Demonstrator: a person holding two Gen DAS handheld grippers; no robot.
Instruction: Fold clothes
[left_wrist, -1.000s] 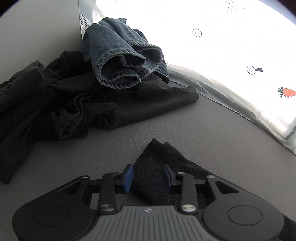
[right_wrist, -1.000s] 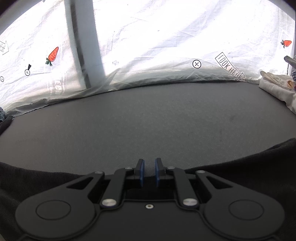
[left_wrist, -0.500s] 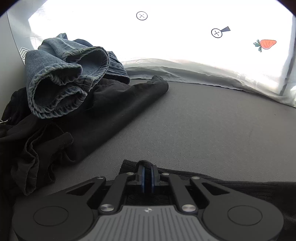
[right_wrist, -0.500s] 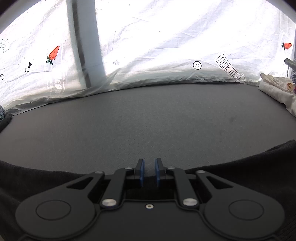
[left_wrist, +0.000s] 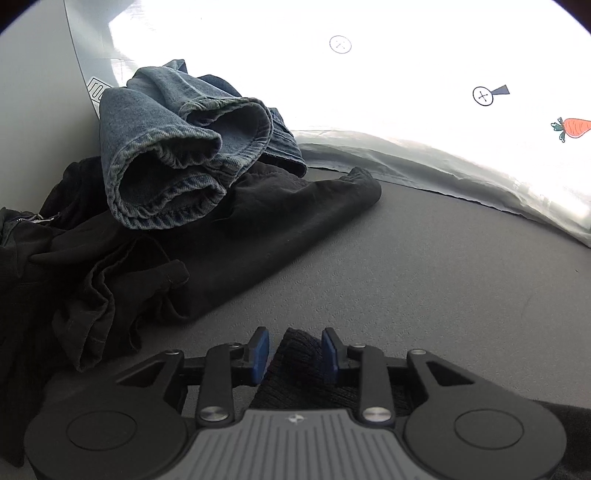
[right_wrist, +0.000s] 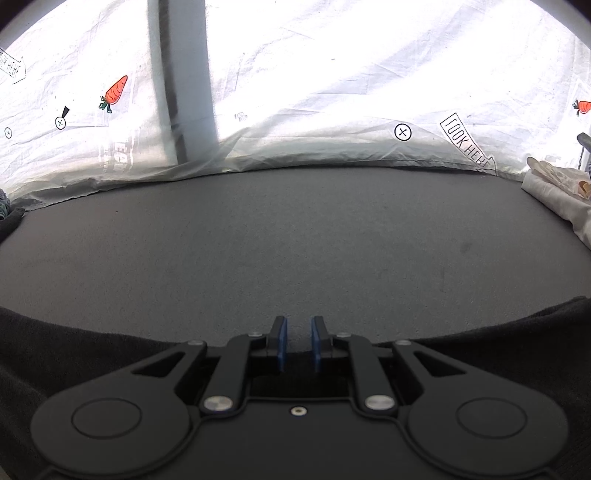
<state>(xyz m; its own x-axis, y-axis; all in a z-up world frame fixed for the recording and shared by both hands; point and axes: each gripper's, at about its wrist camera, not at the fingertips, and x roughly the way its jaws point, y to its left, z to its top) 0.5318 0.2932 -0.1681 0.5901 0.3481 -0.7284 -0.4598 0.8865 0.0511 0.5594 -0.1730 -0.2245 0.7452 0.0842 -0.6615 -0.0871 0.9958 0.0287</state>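
**Dark knit garment at the near edge, both hand-held grippers at its hem**

A dark ribbed knit garment (left_wrist: 306, 369) lies along the near edge of the grey tabletop (left_wrist: 424, 280). In the left wrist view, the left hand-held gripper (left_wrist: 294, 352) has its blue pads spread, with a corner of the knit lying between them but not pinched. In the right wrist view, the right hand-held gripper (right_wrist: 297, 343) shows a narrow gap between its pads; the same dark garment (right_wrist: 74, 354) runs left and right beneath its body, and I cannot tell whether any cloth is caught in that gap.

Far to the left sits a heap of other clothes: rumpled blue jeans (left_wrist: 184, 155) on top of a loose black garment (left_wrist: 258, 236). Pale folded cloth (right_wrist: 554, 192) rests at the far right, beside the printed white sheet (right_wrist: 332, 92) behind the tabletop.

The scene fits either taking hold of the knit's corner or having just let it go after a fold, so no single move can be fixed. If a grip is wanted on the left, the pads should close squarely on the corner, taking all layers with enough depth that the ribbed fabric does not slip out. Both ends should then travel level, keeping the hem taut so the fold lands straight.
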